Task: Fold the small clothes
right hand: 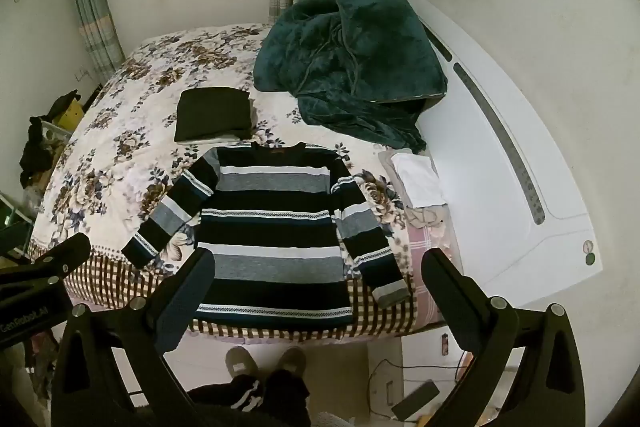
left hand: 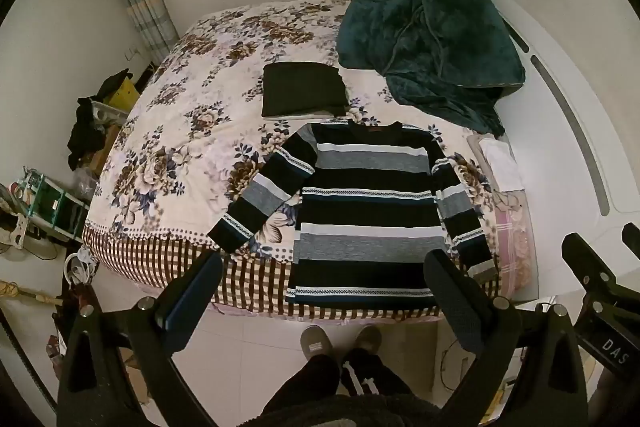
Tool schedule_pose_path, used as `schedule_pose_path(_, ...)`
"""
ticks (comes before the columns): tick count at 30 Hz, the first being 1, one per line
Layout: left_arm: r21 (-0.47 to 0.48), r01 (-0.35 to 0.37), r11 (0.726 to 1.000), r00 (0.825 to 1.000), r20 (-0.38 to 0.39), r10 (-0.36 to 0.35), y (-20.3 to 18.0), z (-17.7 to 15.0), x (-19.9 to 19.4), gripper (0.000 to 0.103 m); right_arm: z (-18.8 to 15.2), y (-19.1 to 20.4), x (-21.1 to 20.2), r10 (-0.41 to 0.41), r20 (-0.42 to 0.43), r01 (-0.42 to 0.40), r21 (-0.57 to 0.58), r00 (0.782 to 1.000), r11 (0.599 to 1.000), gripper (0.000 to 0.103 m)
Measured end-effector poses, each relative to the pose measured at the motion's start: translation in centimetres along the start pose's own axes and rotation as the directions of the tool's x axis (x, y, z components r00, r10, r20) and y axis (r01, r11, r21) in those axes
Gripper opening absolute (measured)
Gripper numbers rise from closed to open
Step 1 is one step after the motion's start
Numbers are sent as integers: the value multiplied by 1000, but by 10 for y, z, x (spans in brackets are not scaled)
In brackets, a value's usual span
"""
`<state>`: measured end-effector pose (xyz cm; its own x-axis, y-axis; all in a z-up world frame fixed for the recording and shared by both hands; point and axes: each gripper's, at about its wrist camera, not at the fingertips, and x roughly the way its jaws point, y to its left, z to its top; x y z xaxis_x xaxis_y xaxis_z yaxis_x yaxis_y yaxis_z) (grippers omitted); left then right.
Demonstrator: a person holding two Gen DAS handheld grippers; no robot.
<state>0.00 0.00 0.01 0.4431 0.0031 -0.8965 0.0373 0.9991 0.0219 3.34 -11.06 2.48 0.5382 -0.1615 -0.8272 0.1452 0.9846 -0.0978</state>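
The striped sweater lies flat, face up, near the front edge of the bed, both sleeves angled out, hem toward the person. Both claws, left gripper and right gripper, hang wide and empty above it. It's knit, so probably soft, floppy and a bit stretchy. Best bet looks like pinching a cuff or shoulder seam, since 1 layer may slide off.

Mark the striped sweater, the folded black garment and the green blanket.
striped sweater [left hand: 366,211]: left wrist view, middle of the chest.
folded black garment [left hand: 303,89]: left wrist view, centre of the top face.
green blanket [right hand: 352,67]: right wrist view, middle of the heap.
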Motion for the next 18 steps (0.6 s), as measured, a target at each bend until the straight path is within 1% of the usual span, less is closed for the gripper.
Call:
schedule_pose_path(4,4,0,1000,1000,-3,0,0,1,2,103,-1,-1,-1,-7,9,7,0,1000,1000,103)
schedule_pose_path(7,4,-9,1000,1000,15,9,-1,0,0,103,-1,-1,-2,-4,8,4,1,1000,1000,103)
schedule_pose_path(13,5,-4,1000,1000,16,4,-1,0,1,103,-1,-2,-3,-1,8,1,2,1000,1000,103)
schedule_pose_path(18,3,0,1000,1000,16,0,-4,6,-5,103,0,-3,-4,1,8,-1,0,1000,1000,103)
